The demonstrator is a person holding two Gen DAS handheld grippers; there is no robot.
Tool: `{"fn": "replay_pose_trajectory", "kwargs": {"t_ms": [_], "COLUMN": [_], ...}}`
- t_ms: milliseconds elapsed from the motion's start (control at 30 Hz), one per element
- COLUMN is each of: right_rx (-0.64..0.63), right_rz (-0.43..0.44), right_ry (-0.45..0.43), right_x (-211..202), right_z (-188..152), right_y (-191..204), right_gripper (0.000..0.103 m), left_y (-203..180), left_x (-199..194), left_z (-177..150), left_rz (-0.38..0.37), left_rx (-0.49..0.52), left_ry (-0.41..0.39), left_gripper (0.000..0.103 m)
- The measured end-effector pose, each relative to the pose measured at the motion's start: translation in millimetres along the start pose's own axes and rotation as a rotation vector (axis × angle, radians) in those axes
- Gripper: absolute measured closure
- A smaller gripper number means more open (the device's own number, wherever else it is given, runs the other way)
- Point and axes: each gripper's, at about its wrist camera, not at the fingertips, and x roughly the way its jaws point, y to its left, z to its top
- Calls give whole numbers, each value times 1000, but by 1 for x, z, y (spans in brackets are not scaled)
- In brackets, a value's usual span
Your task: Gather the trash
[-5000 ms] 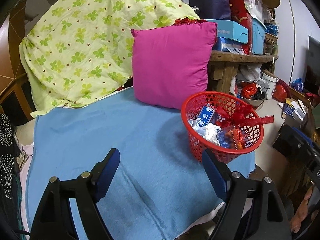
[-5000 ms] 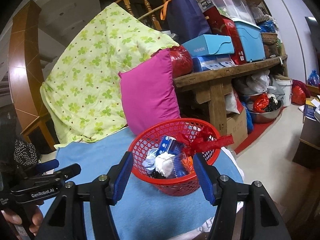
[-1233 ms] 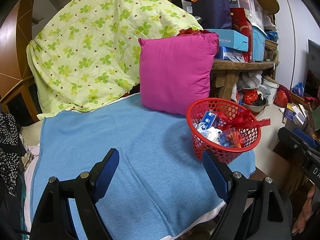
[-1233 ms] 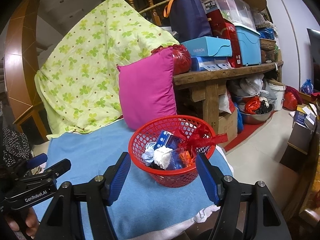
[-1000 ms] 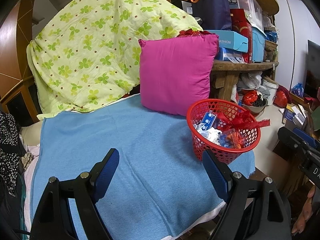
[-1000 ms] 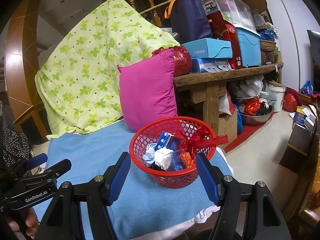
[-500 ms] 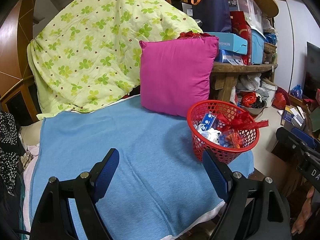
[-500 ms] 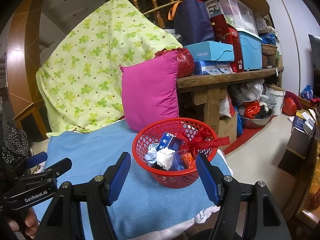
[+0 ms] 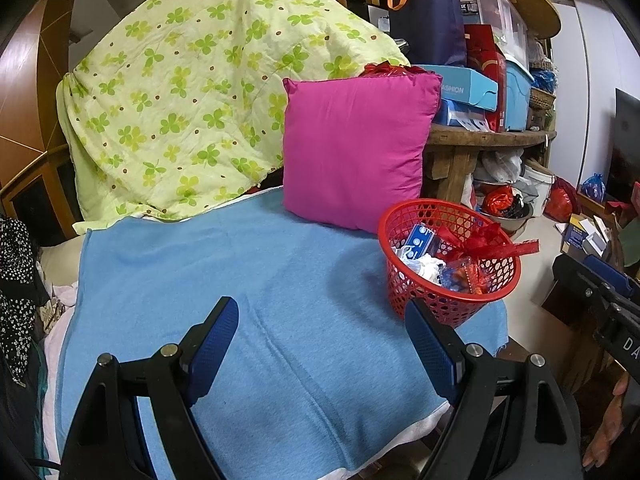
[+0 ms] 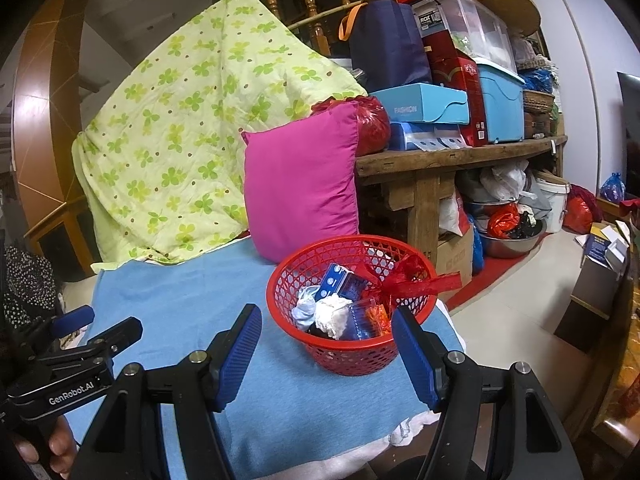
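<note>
A red mesh basket point(image 9: 420, 216) point(image 10: 352, 356) stands on the blue blanket point(image 9: 240, 280) point(image 10: 192, 300) near its right corner. In it lie a blue packet point(image 10: 338, 282), white crumpled paper point(image 10: 330, 316), clear wrappers and a red ribbon point(image 10: 412, 280) that hangs over the rim. My left gripper point(image 9: 322, 344) is open and empty, held above the blanket to the left of the basket. My right gripper point(image 10: 326, 348) is open and empty too, with the basket's near wall showing between its fingers but beyond them. At the left edge of the right wrist view, a hand holds the left gripper point(image 10: 76, 344).
A magenta cushion point(image 9: 356, 148) point(image 10: 300, 184) leans behind the basket against a green clover quilt point(image 9: 192, 100). To the right, a wooden bench point(image 10: 448, 160) carries boxes and bins, with bags and a metal bowl point(image 10: 512, 240) underneath. Cardboard boxes sit on the floor at far right.
Both views have drawn back a little from the basket since five seconds ago. Over the last second nothing has visibly moved.
</note>
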Motion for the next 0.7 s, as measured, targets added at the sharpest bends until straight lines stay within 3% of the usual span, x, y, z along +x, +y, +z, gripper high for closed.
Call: {"fn": "replay_pose_trajectory", "kwargs": {"t_ms": [700], "right_rx": [7], "right_rz": [-7], "right_ry": [5], "right_x": [7], "right_z": [-2], "right_y": [-1], "right_gripper": [32], "left_y": [3], "left_x": [6], "left_z": [-4], "left_rz": [1], "left_rx": [-6], "left_ry": [12], "left_gripper": [18]}}
